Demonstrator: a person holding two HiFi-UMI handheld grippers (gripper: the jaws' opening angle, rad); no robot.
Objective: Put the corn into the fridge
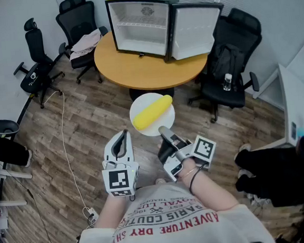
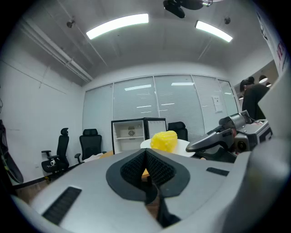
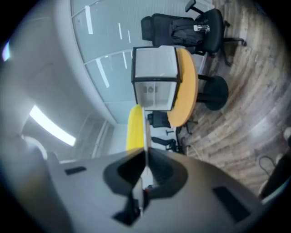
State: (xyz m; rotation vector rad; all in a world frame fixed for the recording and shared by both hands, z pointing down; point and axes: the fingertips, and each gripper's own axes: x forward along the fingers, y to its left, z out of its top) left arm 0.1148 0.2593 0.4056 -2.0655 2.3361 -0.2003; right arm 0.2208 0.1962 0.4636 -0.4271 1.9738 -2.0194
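The corn [image 1: 152,112] lies on a white plate [image 1: 143,99] that I am carrying in the air, well short of the table [image 1: 142,70]. Its long axis runs from near-left to far-right across the plate. My right gripper [image 1: 165,130] has its jaws clamped on the plate's near rim, so the cob sits just beyond the fingertips, on the far side of them. In the right gripper view the plate shows as a thin edge between the pads, with the yellow cob riding on it. My left gripper [image 1: 122,135] hangs just left of the plate with its pads pressed together on nothing. The right is therefore the hand doing the work. The fridge [image 1: 139,23] stands on the far part of the round table, straight ahead of the plate. Its door [image 1: 196,30] is swung wide to the right and its white interior faces me. I judge the coming move is a straight carry forward, keeping the plate level so the cob does not roll.
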